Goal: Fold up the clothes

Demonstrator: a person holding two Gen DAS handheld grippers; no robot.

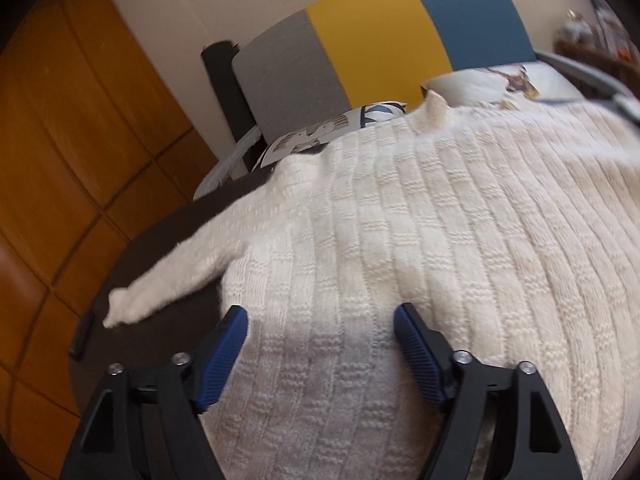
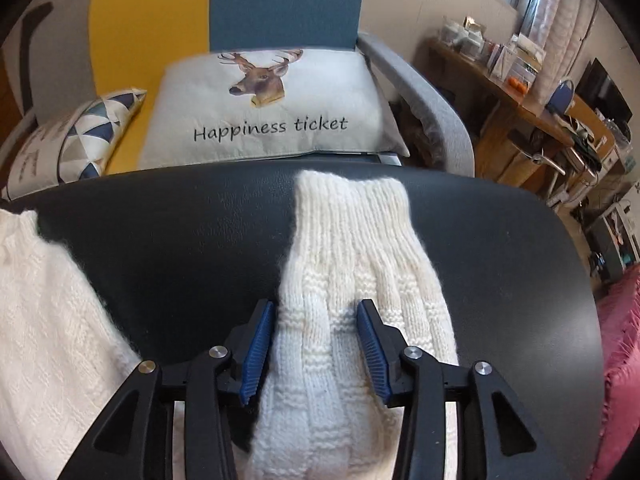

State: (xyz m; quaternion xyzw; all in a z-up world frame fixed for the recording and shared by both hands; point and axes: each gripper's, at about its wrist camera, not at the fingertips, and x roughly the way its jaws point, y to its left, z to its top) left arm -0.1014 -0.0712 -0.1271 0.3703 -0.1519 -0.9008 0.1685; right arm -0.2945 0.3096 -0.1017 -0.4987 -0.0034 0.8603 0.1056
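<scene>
1. While the cream knitted sweater lies spread face-flat on the dark round surface, the step in hand looks like taking hold of its right sleeve to fold it inward across the body.
2. On the right gripper, the jaws stand about half open, straddling the sleeve a little behind the ribbed cuff; the pads sit beside the knit rather than pressing it, so nothing is held yet. Closing squarely on both layers, near the sleeve's middle line, should keep the cuff from twisting.
3. On the left gripper, the jaws are wide open over the sweater's body near the lower hem, gripping nothing. It would serve best as an anchor, pressing or pinching the body so the whole garment does not slide on the smooth surface.
4. Stretching out toward the surface's edge, the left sleeve is well apart from either gripper and can wait its turn.
5. Lifting the right sleeve only slightly and carrying it straight toward the body should lay the fold at the shoulder seam without dragging fuzz or bunching the knit.
6. Beyond the surface sits a sofa with a deer cushion; nothing of it touches the sweater.
</scene>
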